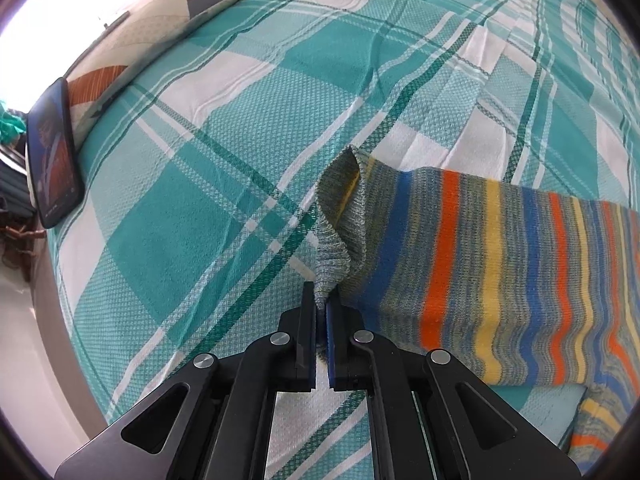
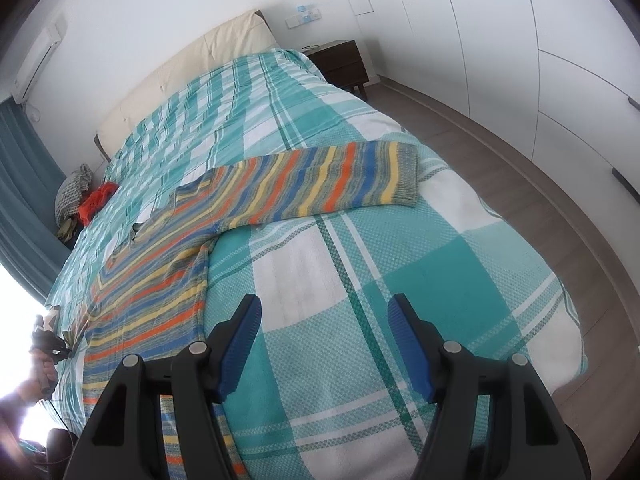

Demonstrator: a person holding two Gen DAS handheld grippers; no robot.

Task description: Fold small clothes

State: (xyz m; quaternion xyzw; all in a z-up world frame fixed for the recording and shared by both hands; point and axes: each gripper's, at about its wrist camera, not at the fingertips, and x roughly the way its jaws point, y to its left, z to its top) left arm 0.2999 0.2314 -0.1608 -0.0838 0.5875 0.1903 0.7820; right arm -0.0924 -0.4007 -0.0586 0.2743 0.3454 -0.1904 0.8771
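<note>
A striped knit sweater (image 2: 168,264) in orange, yellow, blue and grey lies spread on the teal plaid bedspread (image 2: 360,280). My left gripper (image 1: 321,300) is shut on the grey ribbed cuff (image 1: 336,220) of one sleeve (image 1: 500,272) and lifts it slightly off the bed. The other sleeve (image 2: 320,184) lies stretched out to the right with its cuff flat. My right gripper (image 2: 324,320) is open and empty, above bare bedspread just right of the sweater's body. The left gripper also shows small at the far left of the right wrist view (image 2: 52,344).
A phone (image 1: 54,160) leans against a patterned pillow (image 1: 160,28) at the bed's left edge. A cream headboard (image 2: 192,68), a dark nightstand (image 2: 344,64), white wardrobe doors (image 2: 520,40) and wood floor (image 2: 520,184) surround the bed. A bundle of clothes (image 2: 92,196) lies by the curtain.
</note>
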